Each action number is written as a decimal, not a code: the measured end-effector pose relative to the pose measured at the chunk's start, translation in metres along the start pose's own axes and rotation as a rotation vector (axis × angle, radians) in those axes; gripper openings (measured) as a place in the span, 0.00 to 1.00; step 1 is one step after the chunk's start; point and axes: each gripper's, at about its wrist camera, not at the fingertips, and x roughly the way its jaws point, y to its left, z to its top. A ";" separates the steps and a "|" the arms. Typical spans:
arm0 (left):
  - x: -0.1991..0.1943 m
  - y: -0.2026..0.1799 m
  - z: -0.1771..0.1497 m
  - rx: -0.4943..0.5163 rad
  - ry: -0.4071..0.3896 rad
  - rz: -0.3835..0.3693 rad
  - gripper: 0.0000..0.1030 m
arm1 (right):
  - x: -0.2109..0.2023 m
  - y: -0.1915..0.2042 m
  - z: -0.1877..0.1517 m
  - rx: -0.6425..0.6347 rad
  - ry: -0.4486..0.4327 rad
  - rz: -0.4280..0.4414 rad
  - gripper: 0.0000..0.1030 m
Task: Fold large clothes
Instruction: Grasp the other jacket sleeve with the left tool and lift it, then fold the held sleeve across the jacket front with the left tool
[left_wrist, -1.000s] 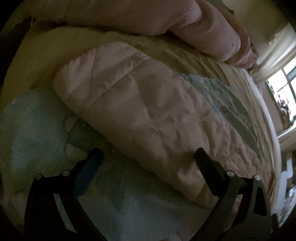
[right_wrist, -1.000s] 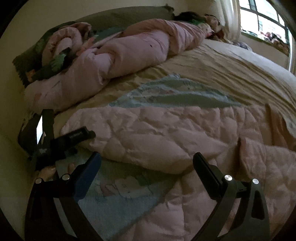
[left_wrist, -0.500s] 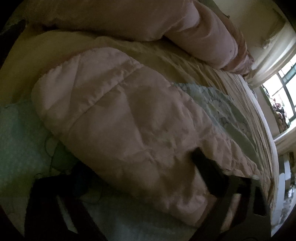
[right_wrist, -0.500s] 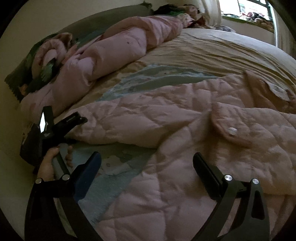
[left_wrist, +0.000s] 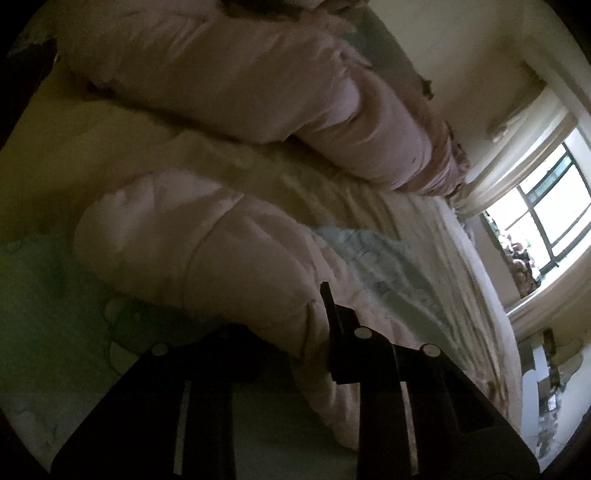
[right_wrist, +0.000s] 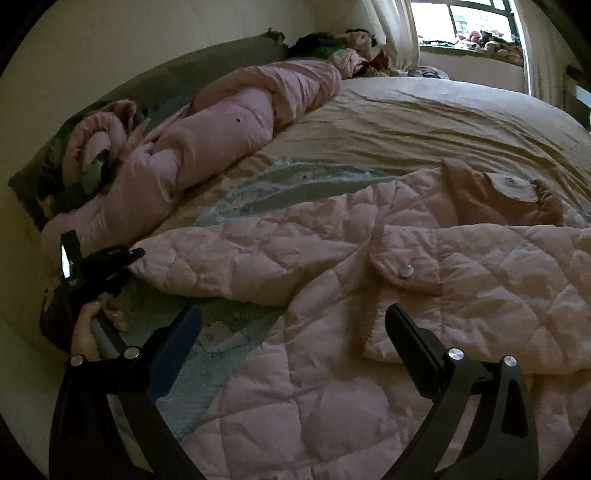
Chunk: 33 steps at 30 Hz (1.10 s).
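Note:
A pink quilted coat (right_wrist: 332, 295) lies spread on the bed, with a snap pocket flap (right_wrist: 406, 271) near the middle. Its sleeve (left_wrist: 207, 258) stretches left. My left gripper (left_wrist: 314, 325) is shut on the sleeve's cuff; it also shows in the right wrist view (right_wrist: 125, 258), at the sleeve's end, held by a hand. My right gripper (right_wrist: 291, 332) is open and empty, hovering just above the coat's body.
A rolled pink duvet (right_wrist: 229, 122) lies along the far side of the bed. A beige sheet (right_wrist: 424, 122) covers the mattress, with a pale blue printed blanket (right_wrist: 207, 332) under the coat. A bright window (right_wrist: 476, 22) is at the far right.
My left gripper moved forward onto the sleeve cuff and closed on it. My right gripper shifted right over the coat's body, still open.

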 end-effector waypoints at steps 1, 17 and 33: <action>-0.006 -0.004 0.001 0.007 -0.016 -0.008 0.15 | -0.003 -0.001 0.000 -0.001 -0.001 -0.001 0.96; -0.089 -0.094 0.000 0.225 -0.199 -0.156 0.14 | -0.067 -0.044 0.001 0.076 -0.137 -0.045 0.96; -0.145 -0.174 -0.041 0.416 -0.257 -0.382 0.13 | -0.106 -0.079 -0.008 0.126 -0.200 -0.083 0.96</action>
